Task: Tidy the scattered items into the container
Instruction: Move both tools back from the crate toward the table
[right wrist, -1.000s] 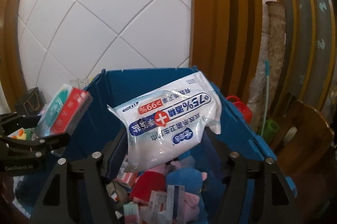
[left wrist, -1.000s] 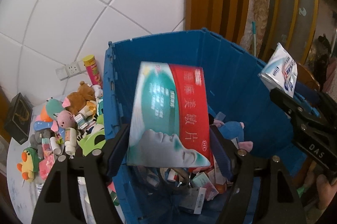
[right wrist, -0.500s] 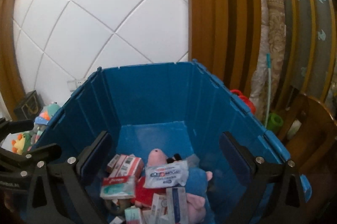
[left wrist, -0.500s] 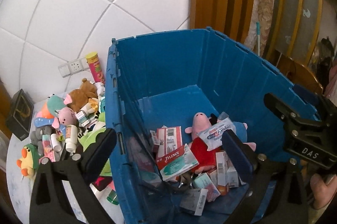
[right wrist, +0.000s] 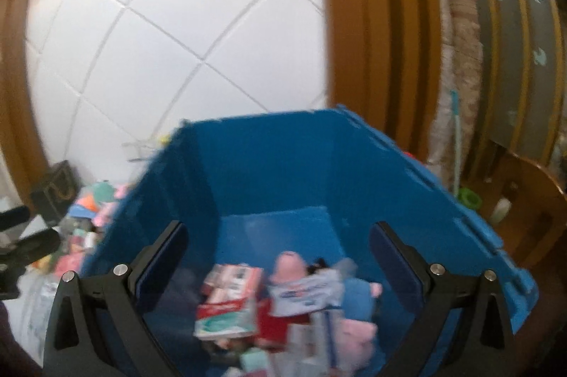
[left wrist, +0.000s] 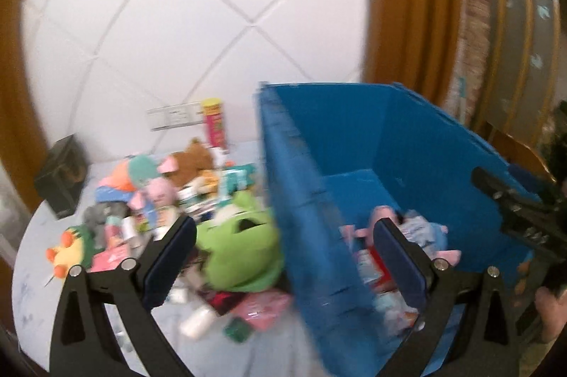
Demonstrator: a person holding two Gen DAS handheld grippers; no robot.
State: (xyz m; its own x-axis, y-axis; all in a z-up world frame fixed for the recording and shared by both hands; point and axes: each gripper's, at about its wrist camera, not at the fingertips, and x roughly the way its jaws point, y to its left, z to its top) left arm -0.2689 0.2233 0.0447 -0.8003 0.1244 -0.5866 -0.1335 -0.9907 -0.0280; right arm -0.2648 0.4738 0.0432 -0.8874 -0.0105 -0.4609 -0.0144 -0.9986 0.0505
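The blue crate (left wrist: pixel 354 143) (right wrist: pixel 276 164) stands on a pale table. In the right wrist view the red and green medicine box (right wrist: pixel 228 302) and the white wipes pack (right wrist: pixel 306 293) lie inside it among pink and blue plush toys. My left gripper (left wrist: pixel 283 249) is open and empty, straddling the crate's left wall, with a green plush (left wrist: pixel 241 253) just beyond it. Left of the crate lies a heap of toys and small boxes: a brown bear (left wrist: pixel 191 162), a yellow duck (left wrist: pixel 67 254), a pink snack tube (left wrist: pixel 214 123). My right gripper (right wrist: pixel 276 260) is open and empty above the crate.
A dark box (left wrist: pixel 62 176) sits at the table's far left. A white tiled wall with a socket strip (left wrist: pixel 173 118) is behind. Wooden panelling and a wooden chair (right wrist: pixel 531 199) stand to the right. The other gripper's black arm (left wrist: pixel 521 214) reaches in at the right edge.
Both grippers opened and dropped their loads: the medicine box and the wipes pack now lie in the crate. My left gripper has swung left toward the toy heap.
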